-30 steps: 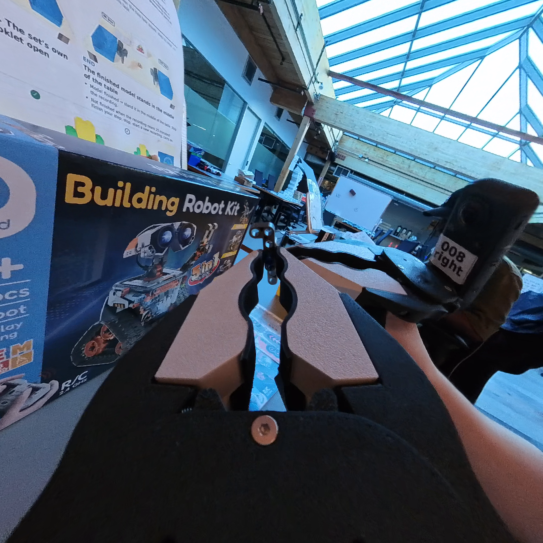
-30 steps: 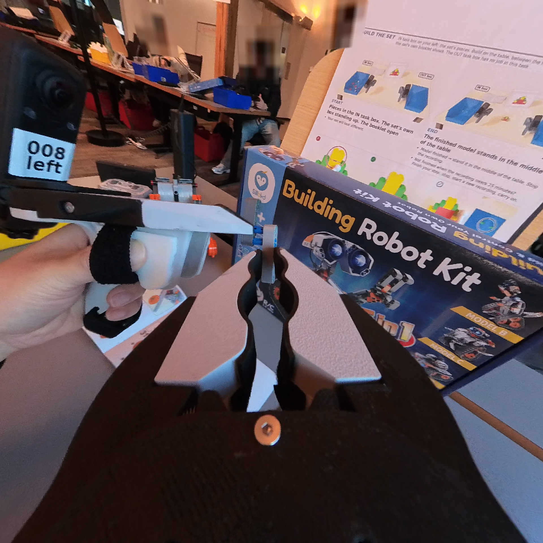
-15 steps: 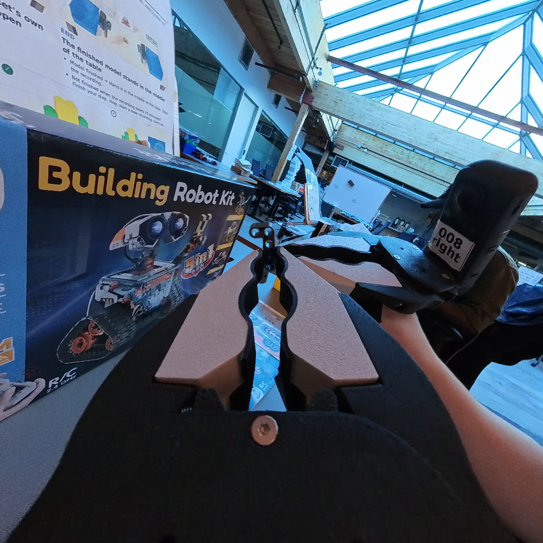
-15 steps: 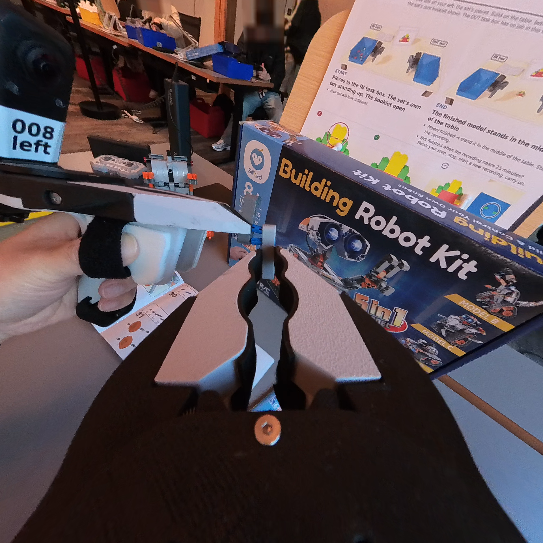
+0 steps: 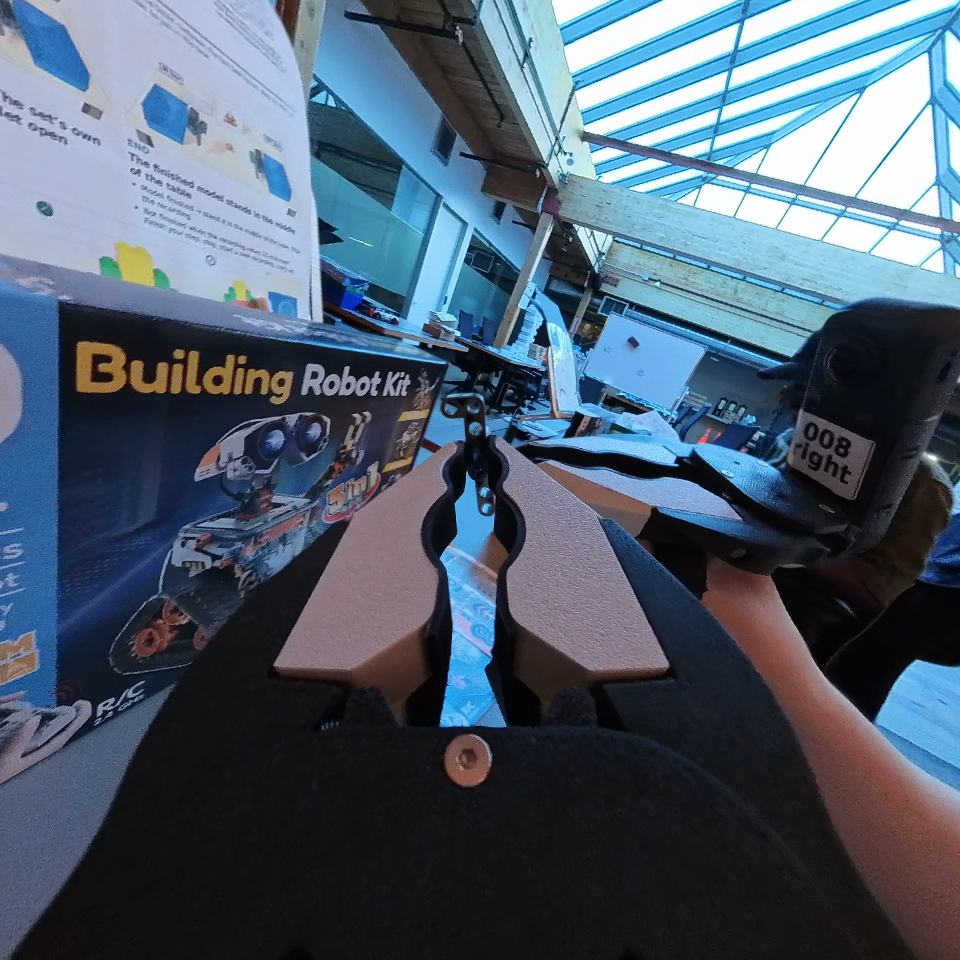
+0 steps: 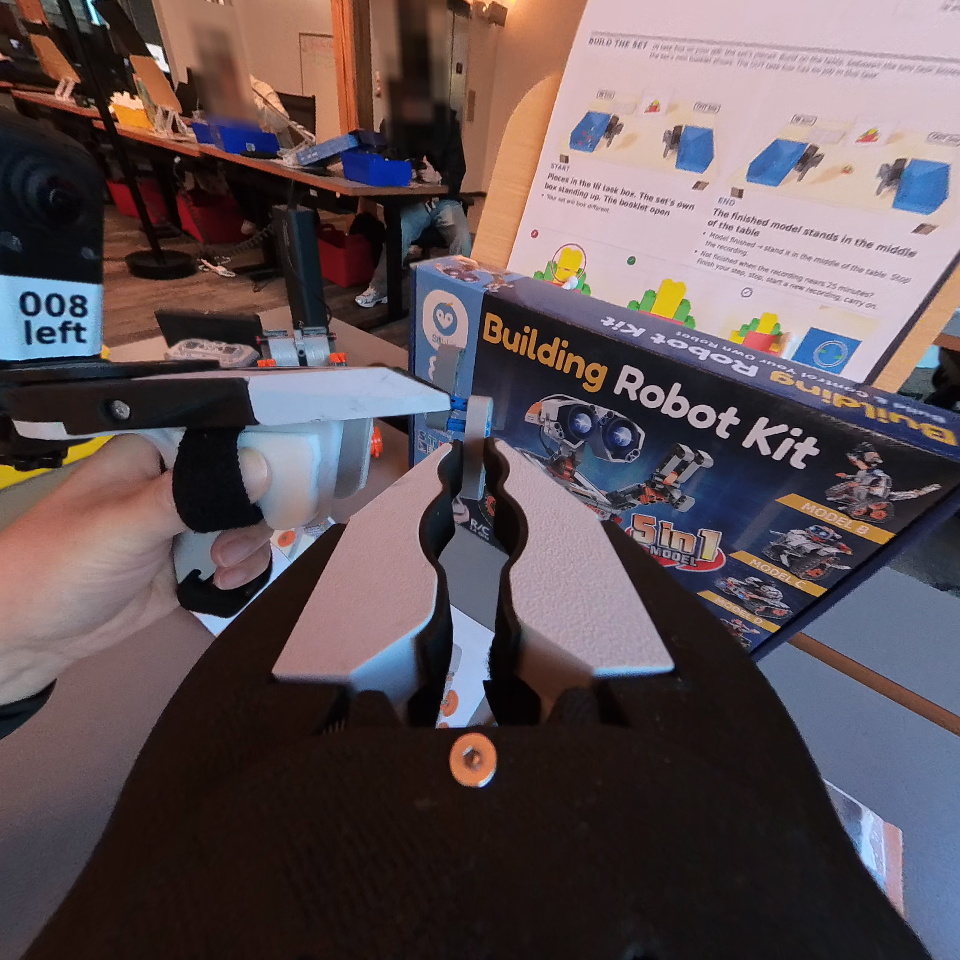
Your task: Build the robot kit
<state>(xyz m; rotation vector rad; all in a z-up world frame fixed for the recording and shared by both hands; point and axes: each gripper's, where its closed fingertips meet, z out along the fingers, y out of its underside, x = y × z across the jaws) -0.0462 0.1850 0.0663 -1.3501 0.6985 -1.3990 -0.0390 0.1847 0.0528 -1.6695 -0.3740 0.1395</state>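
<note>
Left gripper (image 5: 474, 453) clamped on a small grey beam (image 5: 471, 427) with blue pins (image 6: 457, 411), raised above the table (image 6: 857, 727). Right gripper (image 6: 471, 451) clamped on a grey block (image 6: 475, 447), meeting those pins tip to tip. Behind both: kit box (image 6: 675, 467), upright, and instruction sheet (image 6: 753, 171).

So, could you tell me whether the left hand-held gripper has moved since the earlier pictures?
No, not noticeably: in the right wrist view, the left hand-held gripper still ends over the light-blue end of the kit box.
</note>
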